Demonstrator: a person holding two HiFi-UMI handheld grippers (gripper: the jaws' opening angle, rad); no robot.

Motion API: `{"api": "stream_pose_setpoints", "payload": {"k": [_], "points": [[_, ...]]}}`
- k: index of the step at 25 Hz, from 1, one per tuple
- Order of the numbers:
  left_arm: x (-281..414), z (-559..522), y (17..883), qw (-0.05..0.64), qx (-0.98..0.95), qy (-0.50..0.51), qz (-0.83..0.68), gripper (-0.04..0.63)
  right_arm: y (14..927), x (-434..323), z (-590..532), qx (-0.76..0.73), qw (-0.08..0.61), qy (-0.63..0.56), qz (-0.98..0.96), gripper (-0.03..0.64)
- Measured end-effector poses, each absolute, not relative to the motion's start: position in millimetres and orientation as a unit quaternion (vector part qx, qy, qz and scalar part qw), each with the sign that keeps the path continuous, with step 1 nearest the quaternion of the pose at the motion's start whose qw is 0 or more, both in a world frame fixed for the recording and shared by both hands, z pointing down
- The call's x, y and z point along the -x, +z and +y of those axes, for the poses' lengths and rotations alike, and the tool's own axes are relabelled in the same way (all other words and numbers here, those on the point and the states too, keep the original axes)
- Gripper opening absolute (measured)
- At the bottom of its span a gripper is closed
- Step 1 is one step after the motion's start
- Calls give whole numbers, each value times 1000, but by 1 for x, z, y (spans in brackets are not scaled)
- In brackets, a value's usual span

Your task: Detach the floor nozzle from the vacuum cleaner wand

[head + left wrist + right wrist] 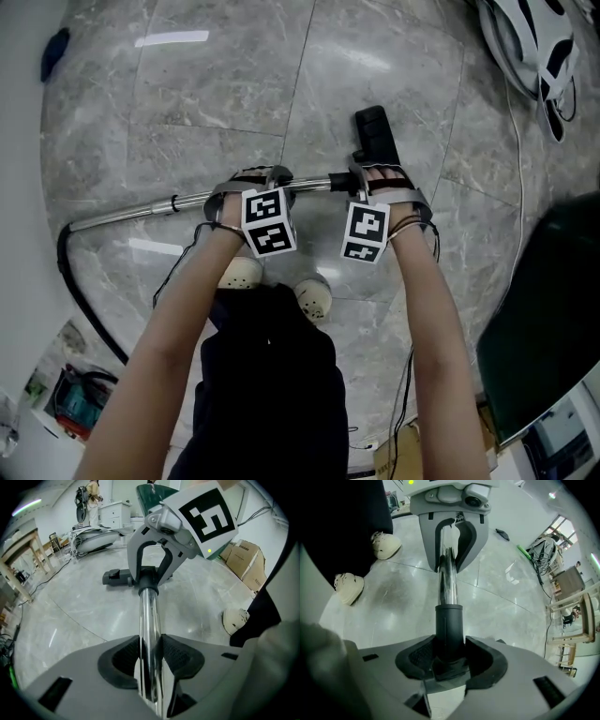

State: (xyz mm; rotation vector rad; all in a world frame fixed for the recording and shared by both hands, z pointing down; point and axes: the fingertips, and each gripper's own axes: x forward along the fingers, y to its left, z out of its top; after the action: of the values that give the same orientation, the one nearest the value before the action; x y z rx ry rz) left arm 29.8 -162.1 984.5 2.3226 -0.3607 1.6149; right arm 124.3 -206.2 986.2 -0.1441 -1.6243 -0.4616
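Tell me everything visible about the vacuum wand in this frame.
The wand is a shiny, chrome-looking metal tube running nearly level across the head view over the grey stone floor. Its left end meets a black hose; its right end enters a black collar leading to the floor nozzle, attached. The left gripper's fingers clamp the bare tube; the right gripper clamps the collar.

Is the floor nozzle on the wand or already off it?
On. In the right gripper view the nozzle's black neck sits over the chrome wand, no gap between them.
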Motion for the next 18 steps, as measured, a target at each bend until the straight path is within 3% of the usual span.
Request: {"api": "stream_pose_setpoints", "payload": {"k": [18], "points": [[-32, -163, 986, 138, -779, 607, -74, 160, 990, -135, -215, 53, 698, -181, -691, 196]]}}
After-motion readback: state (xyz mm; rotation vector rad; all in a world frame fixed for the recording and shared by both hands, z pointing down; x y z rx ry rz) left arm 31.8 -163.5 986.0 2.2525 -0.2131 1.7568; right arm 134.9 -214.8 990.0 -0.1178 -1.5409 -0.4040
